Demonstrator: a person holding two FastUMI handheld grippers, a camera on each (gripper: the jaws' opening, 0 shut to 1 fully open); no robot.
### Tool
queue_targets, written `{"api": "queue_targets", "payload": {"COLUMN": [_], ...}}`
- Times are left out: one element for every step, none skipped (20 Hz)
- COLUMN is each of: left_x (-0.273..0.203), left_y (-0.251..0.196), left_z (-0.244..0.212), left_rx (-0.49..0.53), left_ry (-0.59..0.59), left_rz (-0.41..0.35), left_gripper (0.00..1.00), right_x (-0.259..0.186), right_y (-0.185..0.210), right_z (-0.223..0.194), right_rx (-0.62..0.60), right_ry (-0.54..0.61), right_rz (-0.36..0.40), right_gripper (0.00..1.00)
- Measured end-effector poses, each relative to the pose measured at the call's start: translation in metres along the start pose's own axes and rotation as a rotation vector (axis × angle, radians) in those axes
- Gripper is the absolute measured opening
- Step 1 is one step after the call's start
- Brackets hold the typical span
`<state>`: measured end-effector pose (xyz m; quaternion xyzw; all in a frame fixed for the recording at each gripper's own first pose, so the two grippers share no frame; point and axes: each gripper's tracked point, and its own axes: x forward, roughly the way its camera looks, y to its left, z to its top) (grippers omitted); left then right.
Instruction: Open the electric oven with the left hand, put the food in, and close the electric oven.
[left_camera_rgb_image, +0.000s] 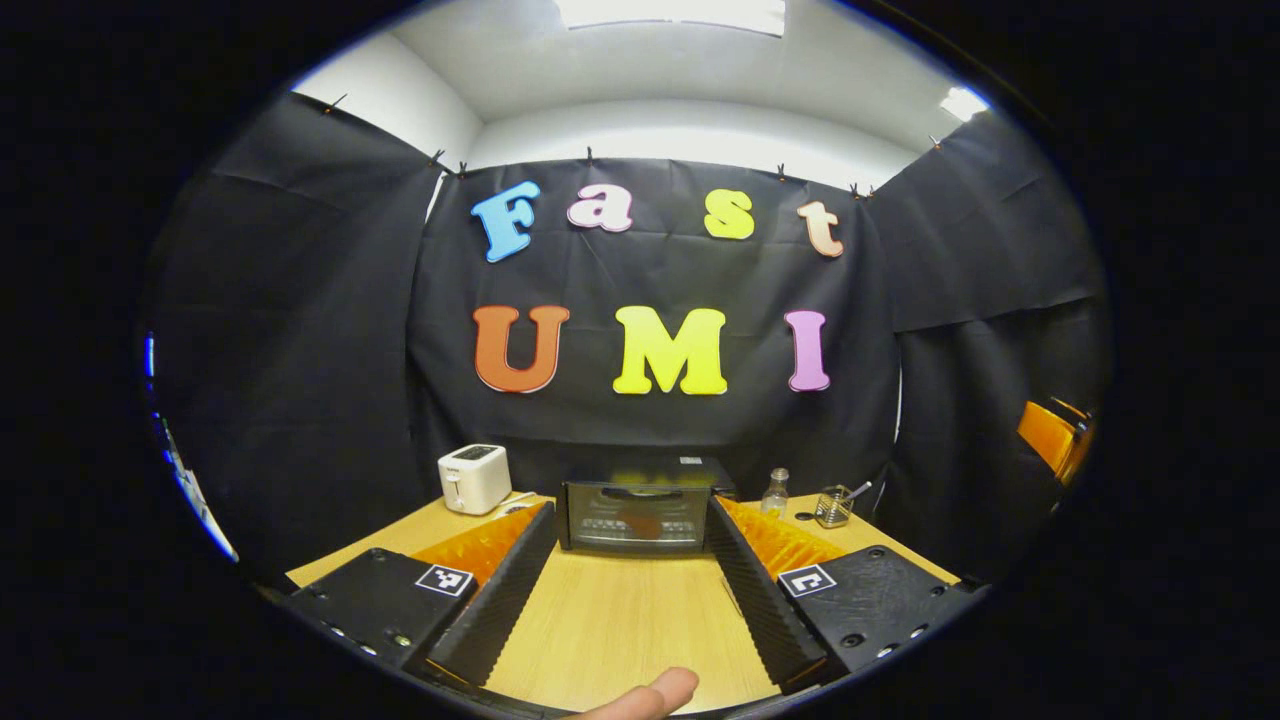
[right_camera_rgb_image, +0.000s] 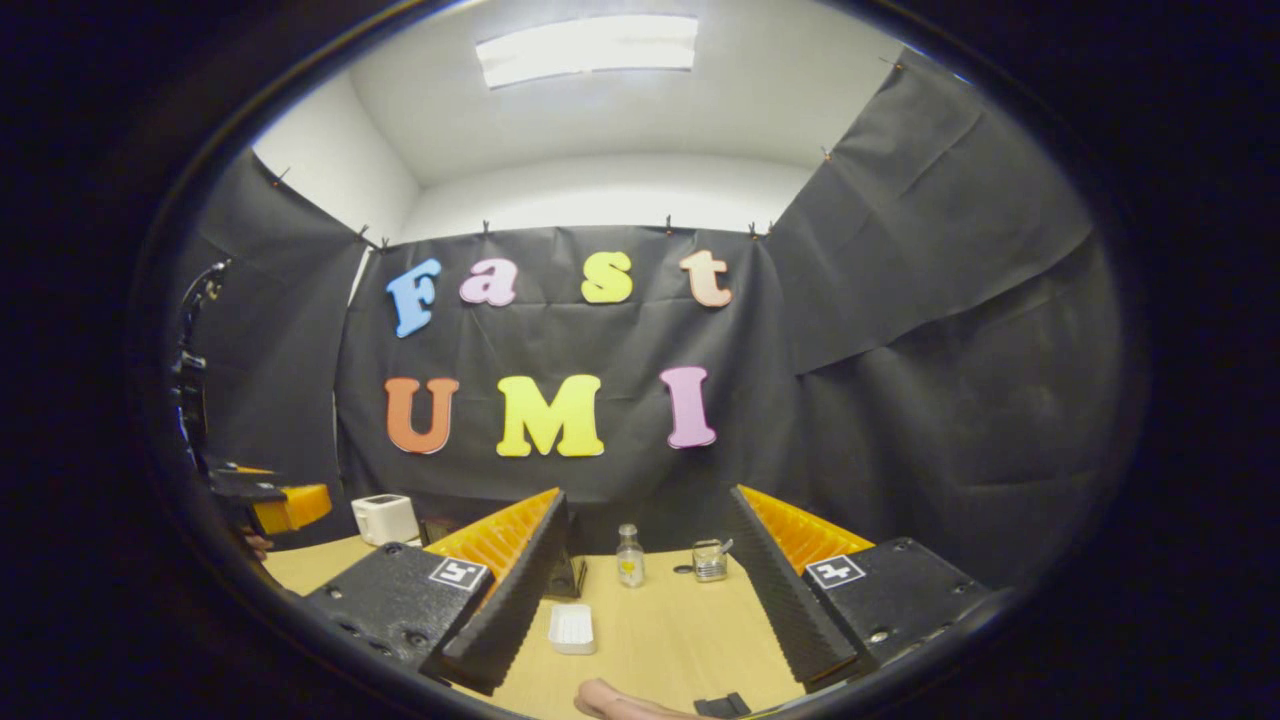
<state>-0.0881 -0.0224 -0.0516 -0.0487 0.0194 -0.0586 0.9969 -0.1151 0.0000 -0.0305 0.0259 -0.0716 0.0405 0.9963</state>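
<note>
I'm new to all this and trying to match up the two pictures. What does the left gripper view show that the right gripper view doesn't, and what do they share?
Left gripper view: the oven, door closed, straight ahead between its open tongs.

Right gripper view: a small white tray on the table between its open tongs, plus the other gripper at the far left.

Both: the toaster, the bottle, the glass cup and the wooden table.
</note>
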Motion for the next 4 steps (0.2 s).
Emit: {"api": "queue_targets", "payload": {"left_x": [-0.001, 0.001, 0.001, 0.001], "left_y": [0.003, 0.008, 0.012, 0.009], "left_z": [0.003, 0.010, 0.016, 0.017], "left_rx": [0.015, 0.022, 0.022, 0.016], "left_ry": [-0.006, -0.024, -0.041, -0.047], "left_rz": [0.006, 0.030, 0.044, 0.040], "left_gripper": [0.95, 0.96, 0.96, 0.96], "right_x": [-0.001, -0.001, -0.001, -0.001], "right_y": [-0.002, -0.003, -0.005, -0.009], "right_z": [-0.002, -0.003, -0.005, -0.006], "right_rx": [-0.009, -0.011, -0.006, 0.000], "right_ry": [0.005, 0.009, 0.013, 0.018], "right_rz": [0.005, 0.006, 0.004, 0.000], "right_gripper": [1.00, 1.00, 1.00, 1.00]}}
